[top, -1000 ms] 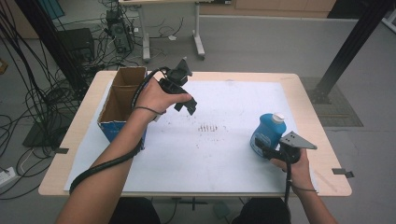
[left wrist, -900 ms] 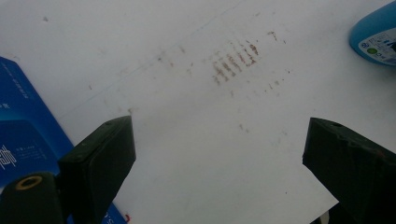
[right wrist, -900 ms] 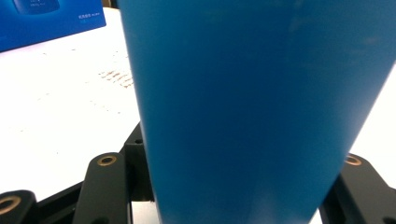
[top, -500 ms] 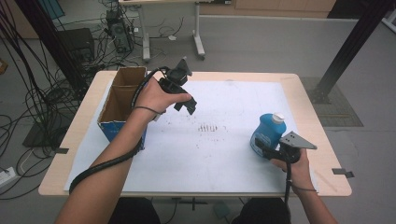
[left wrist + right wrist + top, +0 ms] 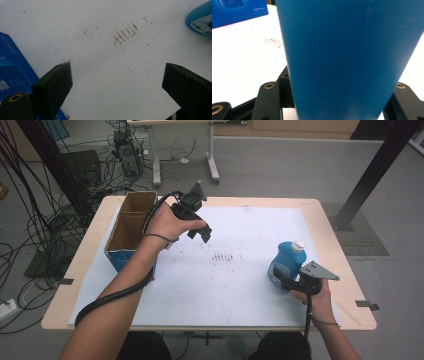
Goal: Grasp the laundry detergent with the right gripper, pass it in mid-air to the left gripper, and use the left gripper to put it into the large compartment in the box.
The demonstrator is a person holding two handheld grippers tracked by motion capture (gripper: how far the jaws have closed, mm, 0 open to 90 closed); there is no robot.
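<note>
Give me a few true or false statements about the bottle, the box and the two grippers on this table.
1. The right gripper is shut on the blue bottle. True.
2. The left gripper holds the cardboard box. False: its jaws stand open over the white sheet, with nothing between them.
3. The bottle has a white cap. True.
4. The bottle stands inside the box. False: it is on the sheet, far from the box.
5. The box is open at the top. True.

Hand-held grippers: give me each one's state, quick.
Left hand-held gripper: open, holding nothing, above the white sheet.
Right hand-held gripper: shut on the blue bottle.
</note>
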